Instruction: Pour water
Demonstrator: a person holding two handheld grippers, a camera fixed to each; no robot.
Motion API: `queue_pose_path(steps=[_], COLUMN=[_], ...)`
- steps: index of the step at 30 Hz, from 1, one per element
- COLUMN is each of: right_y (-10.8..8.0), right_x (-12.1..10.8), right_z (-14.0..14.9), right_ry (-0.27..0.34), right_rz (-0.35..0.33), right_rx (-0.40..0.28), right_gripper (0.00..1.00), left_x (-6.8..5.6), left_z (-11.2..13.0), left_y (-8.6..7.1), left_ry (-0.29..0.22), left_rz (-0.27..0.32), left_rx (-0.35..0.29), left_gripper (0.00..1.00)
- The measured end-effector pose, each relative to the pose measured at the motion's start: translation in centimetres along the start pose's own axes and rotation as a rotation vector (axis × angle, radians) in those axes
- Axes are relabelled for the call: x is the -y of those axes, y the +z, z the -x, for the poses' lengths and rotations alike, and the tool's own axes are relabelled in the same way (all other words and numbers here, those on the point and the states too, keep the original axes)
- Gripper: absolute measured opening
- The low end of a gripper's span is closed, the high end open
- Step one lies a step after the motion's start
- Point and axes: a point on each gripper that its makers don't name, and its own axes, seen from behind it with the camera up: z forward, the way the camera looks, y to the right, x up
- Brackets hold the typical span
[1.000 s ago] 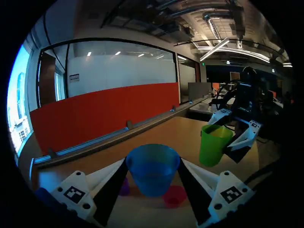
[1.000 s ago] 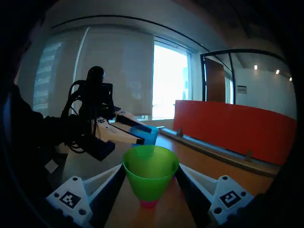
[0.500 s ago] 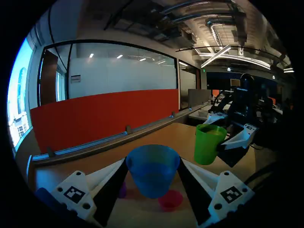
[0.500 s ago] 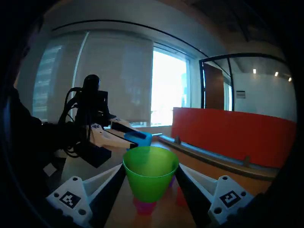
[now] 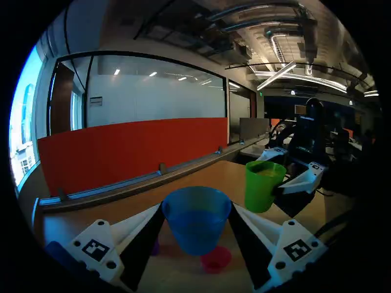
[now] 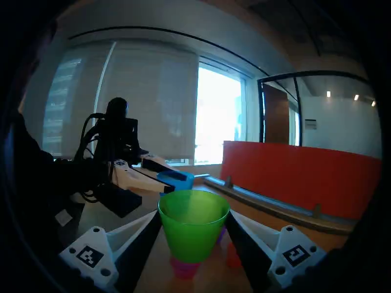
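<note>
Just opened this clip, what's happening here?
A person holds a gripper in each hand. The left gripper is shut on a blue cup, the right gripper on a green cup. Both cups are upright, near each other above a wooden table with a pink cup on it. Nothing is being poured yet.

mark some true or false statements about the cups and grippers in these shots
1. The left gripper holds a blue cup in its jaws. True.
2. The right gripper holds a green cup. True.
3. The green cup is tipped over the blue cup, pouring. False: both cups are upright and apart.
4. A pink cup stands on the table below the blue cup. True.
5. The partition along the table is blue. False: it is orange-red.
</note>
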Motion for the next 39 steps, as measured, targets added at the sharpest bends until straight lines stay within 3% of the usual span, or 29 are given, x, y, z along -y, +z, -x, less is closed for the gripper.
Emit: queue_pose_path(steps=[8,20,33,39], right_y=[0.0,0.2,0.5,0.5], right_x=[0.4,1.1,1.5,1.7], right_z=[-0.1,0.1,0.8,1.2], right_ry=[-0.001,-0.01,-0.009,-0.01], right_rz=[-0.018,-0.035,-0.052,-0.059], right_rx=[0.001,0.018,0.035,0.044], right_gripper=[0.92,0.92,0.92,0.91], left_x=[-0.5,-0.1,0.0,0.2], left_z=[-0.3,-1.2,-2.1,-2.8], left_y=[0.0,-0.5,-0.7,-0.5], left_ry=[0.007,0.032,0.117,0.179], left_rz=[0.013,0.003,-0.01,-0.024], left_rx=[-0.019,-0.03,-0.037,-0.031], left_gripper=[0.88,0.88,0.88,0.88])
